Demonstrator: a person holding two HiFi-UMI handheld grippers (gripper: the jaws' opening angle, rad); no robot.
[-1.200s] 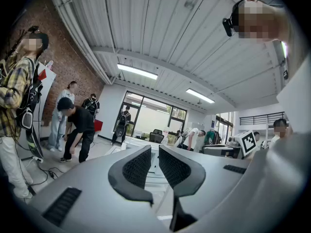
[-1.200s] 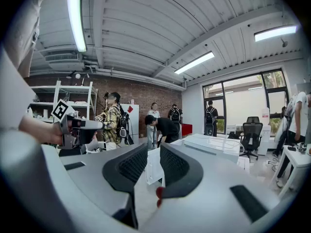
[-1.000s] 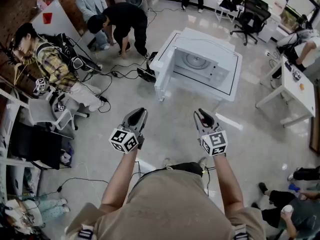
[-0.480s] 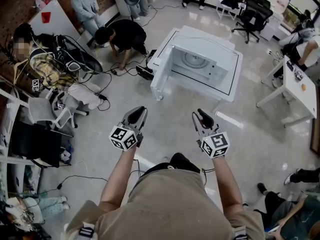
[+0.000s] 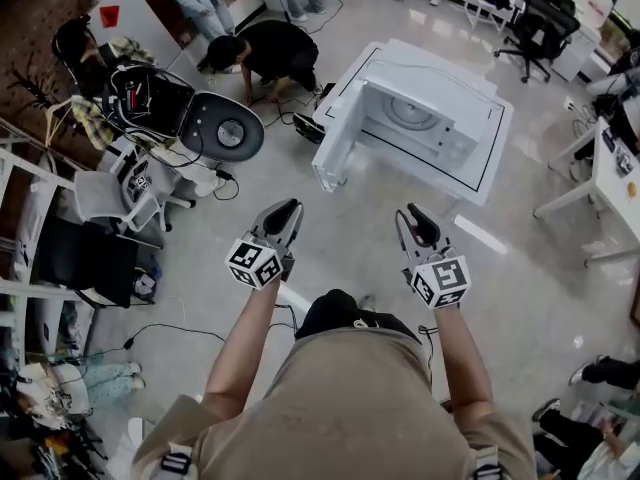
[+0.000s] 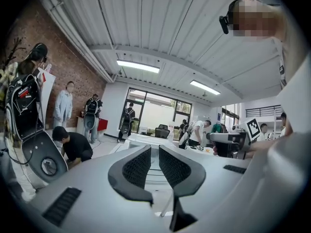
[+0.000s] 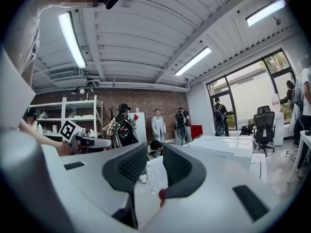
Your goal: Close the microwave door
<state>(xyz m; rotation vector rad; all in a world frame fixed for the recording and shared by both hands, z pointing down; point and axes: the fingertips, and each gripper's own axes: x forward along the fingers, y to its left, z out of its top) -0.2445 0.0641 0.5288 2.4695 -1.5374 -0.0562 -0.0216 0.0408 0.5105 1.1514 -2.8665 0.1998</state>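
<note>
Both grippers have come nearer to the microwave [image 5: 445,93] than a second ago, and it now sits larger in the upper right of the head view. On the left gripper [image 5: 288,209] [image 6: 154,154] the jaws are closed down to a thin slit and hold nothing. On the right gripper [image 5: 421,220] [image 7: 155,155] the jaws stand a little apart, with a narrow gap, and they also grip nothing. The microwave door [image 5: 336,153] [image 7: 156,175] shows far off through that gap, untouched. It hangs open at the left side of the microwave, well apart from both grippers. Both bare forearms reach forward from the bottom of the head view, side by side, and the grippers point level toward the microwave.
</note>
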